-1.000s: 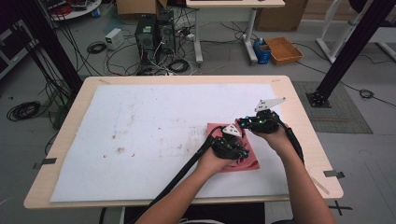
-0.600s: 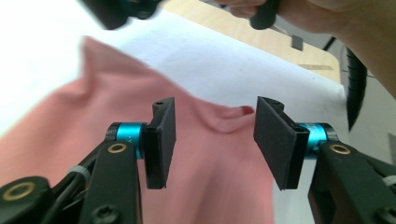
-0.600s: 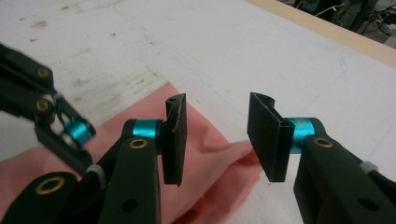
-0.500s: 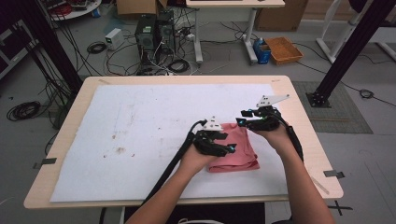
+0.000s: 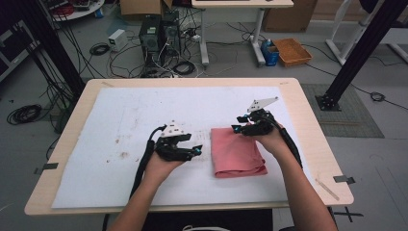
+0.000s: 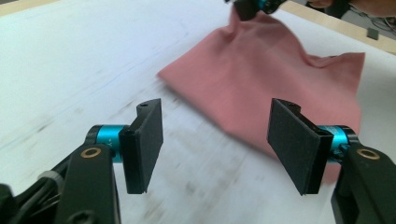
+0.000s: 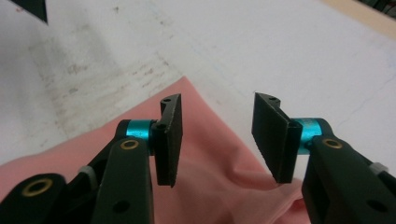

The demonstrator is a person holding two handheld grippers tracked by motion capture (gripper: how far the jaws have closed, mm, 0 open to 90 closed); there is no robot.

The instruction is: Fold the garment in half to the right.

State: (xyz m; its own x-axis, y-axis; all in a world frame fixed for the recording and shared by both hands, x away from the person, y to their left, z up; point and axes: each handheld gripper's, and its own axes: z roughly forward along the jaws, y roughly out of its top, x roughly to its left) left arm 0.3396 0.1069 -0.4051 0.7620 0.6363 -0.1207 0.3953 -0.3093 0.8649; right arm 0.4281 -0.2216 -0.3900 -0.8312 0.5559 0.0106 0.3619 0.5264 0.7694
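- Cables, computer towers [image 5: 159, 31] and a small orange crate [image 5: 292, 51] crowd the floor beyond the table's far edge.
- On the wooden table [image 5: 308, 106] lies a white sheet [image 5: 144, 115], leaving a strip of bare wood showing on every side.
- Taking the pink cloth [image 5: 236, 153] as the landmark: it lies folded on the right half of the sheet, its right edge still short of the sheet's right border and its near edge well back from the table's near rim.
- Left of the cloth, the sheet is one wide open stretch, marked by faint brownish stains [image 5: 122, 155].
- At the cloth's far right corner sits the right gripper [image 5: 236, 130]; in the right gripper view its jaws stand apart over a raised fold of pink fabric [image 7: 224, 177], clamping nothing.
- Just left of the cloth's left edge, the left gripper [image 5: 196, 152] hangs over bare sheet, pointing toward the fabric.
- From the left gripper view its jaws gape wide with nothing between them; the cloth [image 6: 280, 79] lies ahead, its near edge somewhat blurred.
- That same view shows the cloth peaking upward at its far side, just under the right gripper [image 6: 254, 7].
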